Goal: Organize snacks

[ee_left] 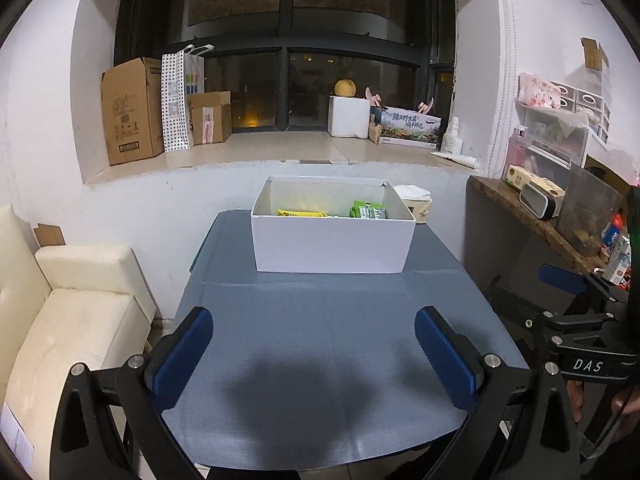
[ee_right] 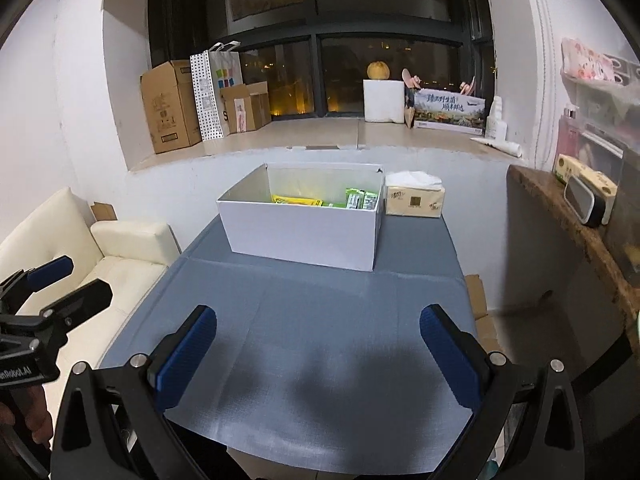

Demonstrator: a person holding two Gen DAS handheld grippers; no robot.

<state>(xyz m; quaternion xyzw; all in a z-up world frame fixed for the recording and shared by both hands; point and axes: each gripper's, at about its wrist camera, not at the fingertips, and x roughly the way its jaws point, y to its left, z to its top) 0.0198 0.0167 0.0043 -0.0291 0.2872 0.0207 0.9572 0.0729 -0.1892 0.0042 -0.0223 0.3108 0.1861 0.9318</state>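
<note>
Left tool: my left tool (ee_left: 314, 354) hangs over the near part of the tabletop, its blue-padded fingers (ee_left: 184, 356) spread wide with nothing between them.
Right tool: my right tool (ee_right: 318, 354) is likewise wide apart and empty; in the left wrist view only its side shows at the right edge (ee_left: 576, 320), partly cut off.
Tabletop: the grey-blue cloth-covered tabletop (ee_left: 320, 320) is bare in front of me, with soft dark shadows falling on it near the tools.
Box: the white open-topped cardboard box (ee_left: 332, 244) stands at the far end of the tabletop, well apart from both tools.
Snacks: a yellow snack packet (ee_left: 302, 213) lies left of centre inside the box, and green snack packets (ee_left: 368, 211) lie toward its right side. The near wall hides their lower parts, so I cannot tell how many there are or what else lies beneath.
Tissue pack: a beige tissue pack with white tissue poking out (ee_right: 414, 196) sits just beside the box on its right; in the left wrist view the box mostly hides it.
Hand: part of my hand (ee_left: 624, 404) shows at the right edge, dim and cut off.
</note>
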